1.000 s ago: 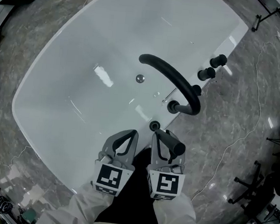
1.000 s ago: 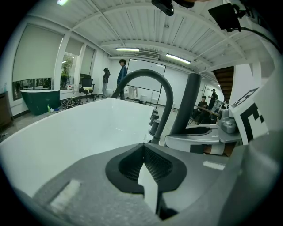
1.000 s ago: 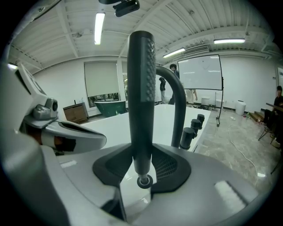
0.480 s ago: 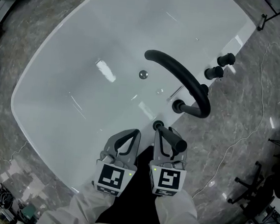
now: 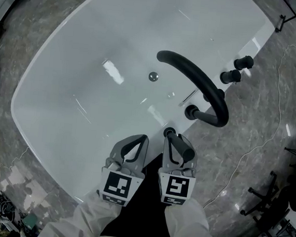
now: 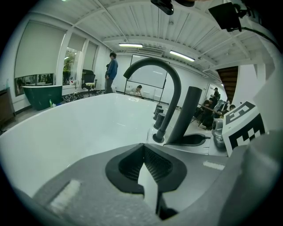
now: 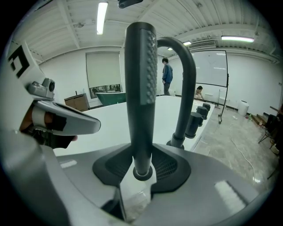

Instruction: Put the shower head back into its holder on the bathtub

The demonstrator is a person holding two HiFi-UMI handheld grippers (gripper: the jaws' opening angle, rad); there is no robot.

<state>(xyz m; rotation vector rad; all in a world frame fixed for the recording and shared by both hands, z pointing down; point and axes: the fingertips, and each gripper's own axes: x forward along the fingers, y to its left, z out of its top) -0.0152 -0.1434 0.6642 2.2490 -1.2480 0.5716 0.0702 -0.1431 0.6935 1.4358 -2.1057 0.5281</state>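
**Returning shower head to bathtub holder: item at the seating stage**

**Item.** Shower head (image 7: pixel 140 79), dark stick type, spray face with fine holes. It stands upright, on the near side of the spout (image 5: pixel 194 75), and its lower end points down at the bathtub rim.

**Right tongs** (image 5: pixel 174 143). Closed on the lower stem of the shower head, with the ribbed pads pressed to both sides of it. The opening is only as wide as the stem.

**Left tongs** (image 5: pixel 138 143). Closed tip to tip with nothing between them, idle just beside the right pair, on the side away from the spout.

**Holder** (image 5: pixel 168 131). Dark round socket on the rim of the bathtub (image 5: pixel 82 46), a short way nearer the person than the spout base. From the head view the bottom of the shower head lies right at this socket. Whether it has entered or only sits over it cannot be told.

**Other fittings.** Two knobs (image 5: pixel 230 76) on the rim beyond the spout. Drain (image 5: pixel 153 76) in the tub floor under the spout's outlet. Grey stone floor (image 5: pixel 250 141) all round.

**Progress, as judged.** Pick-up and carry are done and alignment is nearly complete. What is left is to lower the stem fully into the socket, check that it stands unaided, then open the right tongs and lift them clear.
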